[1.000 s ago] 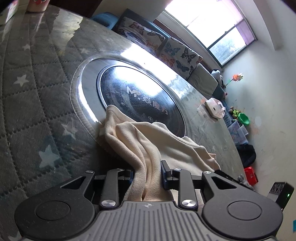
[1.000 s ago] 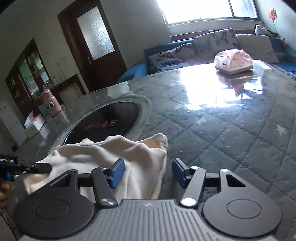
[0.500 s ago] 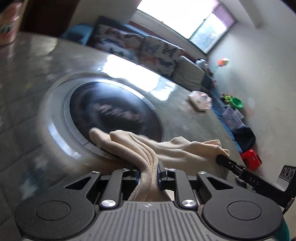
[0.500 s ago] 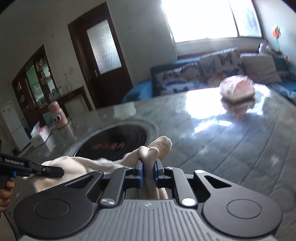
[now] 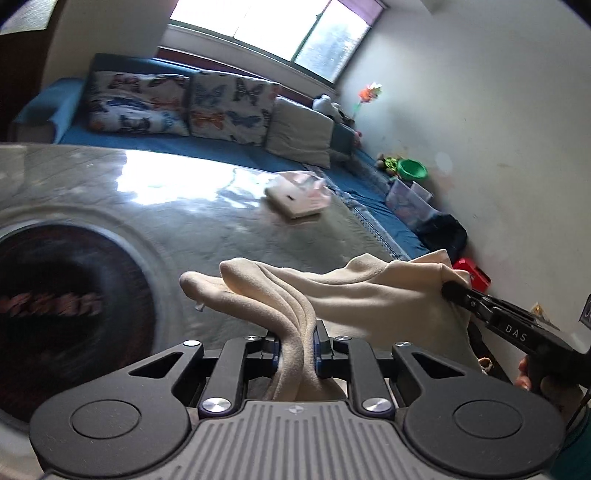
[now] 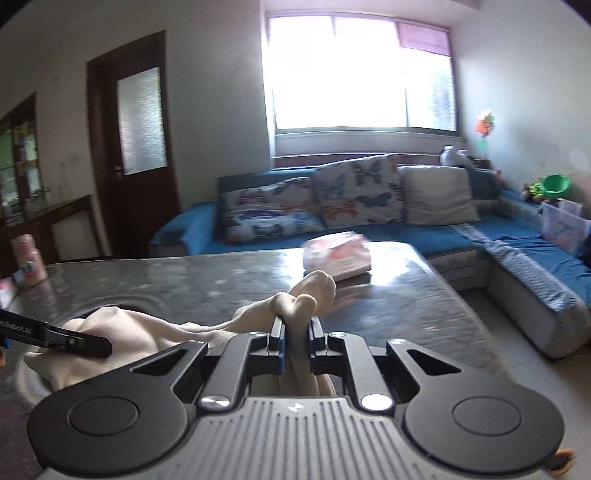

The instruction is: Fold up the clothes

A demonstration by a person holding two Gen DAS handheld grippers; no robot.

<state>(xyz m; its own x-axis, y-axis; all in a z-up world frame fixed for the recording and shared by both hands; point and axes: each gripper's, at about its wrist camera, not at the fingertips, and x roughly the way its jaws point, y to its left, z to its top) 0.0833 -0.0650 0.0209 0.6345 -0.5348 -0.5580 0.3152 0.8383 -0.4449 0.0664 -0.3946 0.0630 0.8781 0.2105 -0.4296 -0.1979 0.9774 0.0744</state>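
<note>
The left gripper (image 5: 297, 341) has its jaws closed tight on a bunch of the cream cloth (image 5: 354, 291), low in the middle of the left wrist view. The right gripper (image 6: 295, 332) has its jaws closed on another bunch of the same cloth (image 6: 295, 301), low in the middle of the right wrist view. The cloth stretches between the two grippers and is held up above the worktop (image 5: 207, 218).

In the left wrist view, the right gripper's (image 5: 458, 290) tip pinches the cloth at the right side of the frame. A big dark round plate (image 5: 70, 306) sits in the worktop at the left. A pink and white pack (image 5: 299, 194) lies on the worktop further up. A blue sofa (image 5: 221, 155) with butterfly pillows (image 5: 229, 107) runs across the top, under a bright window (image 5: 273, 26).
</note>
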